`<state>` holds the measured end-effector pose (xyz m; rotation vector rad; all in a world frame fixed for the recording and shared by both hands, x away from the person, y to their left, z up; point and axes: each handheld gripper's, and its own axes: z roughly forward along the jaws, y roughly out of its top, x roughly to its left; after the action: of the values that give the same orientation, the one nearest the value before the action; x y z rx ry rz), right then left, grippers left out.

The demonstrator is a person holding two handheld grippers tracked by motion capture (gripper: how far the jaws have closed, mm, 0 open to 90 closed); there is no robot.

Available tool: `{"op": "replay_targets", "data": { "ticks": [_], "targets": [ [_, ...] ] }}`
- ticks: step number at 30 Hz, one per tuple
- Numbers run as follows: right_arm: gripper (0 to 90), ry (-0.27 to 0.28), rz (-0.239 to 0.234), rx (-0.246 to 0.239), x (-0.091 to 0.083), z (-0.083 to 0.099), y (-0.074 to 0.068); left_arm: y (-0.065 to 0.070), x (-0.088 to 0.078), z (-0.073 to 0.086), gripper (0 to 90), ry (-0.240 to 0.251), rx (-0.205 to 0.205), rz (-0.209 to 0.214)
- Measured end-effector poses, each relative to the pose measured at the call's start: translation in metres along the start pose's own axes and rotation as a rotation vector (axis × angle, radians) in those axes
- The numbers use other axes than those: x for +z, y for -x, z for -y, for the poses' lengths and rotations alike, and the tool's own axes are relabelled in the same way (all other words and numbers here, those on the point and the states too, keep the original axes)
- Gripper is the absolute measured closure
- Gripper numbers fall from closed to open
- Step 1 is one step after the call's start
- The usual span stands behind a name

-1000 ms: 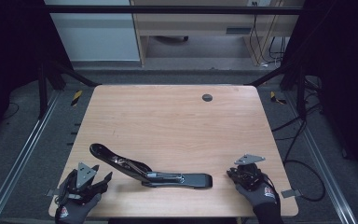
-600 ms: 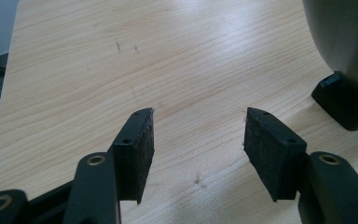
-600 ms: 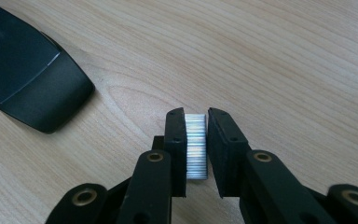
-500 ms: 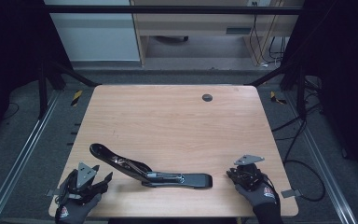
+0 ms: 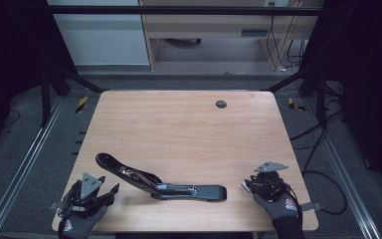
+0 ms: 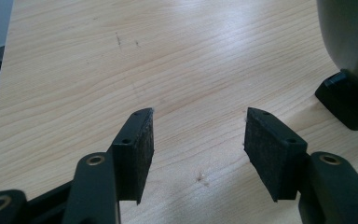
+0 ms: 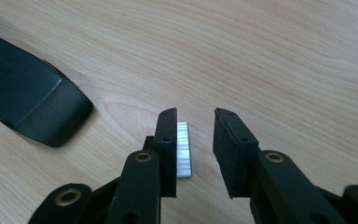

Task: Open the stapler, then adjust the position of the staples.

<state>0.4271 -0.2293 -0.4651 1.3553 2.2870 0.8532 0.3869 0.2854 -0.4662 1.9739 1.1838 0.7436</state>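
A black stapler [image 5: 179, 189] lies swung open near the table's front edge, its upper arm [image 5: 124, 172] raised toward the left. My left gripper [image 5: 110, 191] rests at the front left, open, with bare wood between its pads [image 6: 198, 135]; the stapler's end [image 6: 349, 105] sits just to its right. My right gripper [image 5: 251, 185] is at the front right. Its jaws have just been opening. A silvery strip of staples [image 7: 183, 149] lies between them against the left pad, and the right pad [image 7: 228, 140] stands clear of it. The stapler's rounded end [image 7: 32, 107] lies to its left.
The wooden table [image 5: 189, 124] has a small dark grommet [image 5: 221, 104] near its far edge. Black frame posts and floor cables [image 5: 323, 134] flank the table. A desk and cabinets stand beyond it.
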Motion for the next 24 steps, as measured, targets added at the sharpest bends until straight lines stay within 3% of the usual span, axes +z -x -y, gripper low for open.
{"op": "replay_targets", "data": {
  "ticks": [1,4,9,24],
  "targets": [
    [70.8,0.001,0.011,-0.021,-0.001,0.0,0.001,0.0,0.0,0.0,42.3,0.0,0.0,0.0],
    [70.4,0.0,0.016,-0.009,-0.004,0.0,0.002,0.001,0.0,0.0,42.2,-0.004,0.009,0.002],
    [70.7,-0.01,-0.016,0.007,-0.006,-0.002,0.0,0.0,0.001,0.0,42.1,-0.008,0.005,0.003],
    [73.9,-0.08,-0.014,-0.019,0.012,-0.003,-0.006,0.0,0.002,0.0,41.7,-0.016,0.008,0.007]
  ]
}}
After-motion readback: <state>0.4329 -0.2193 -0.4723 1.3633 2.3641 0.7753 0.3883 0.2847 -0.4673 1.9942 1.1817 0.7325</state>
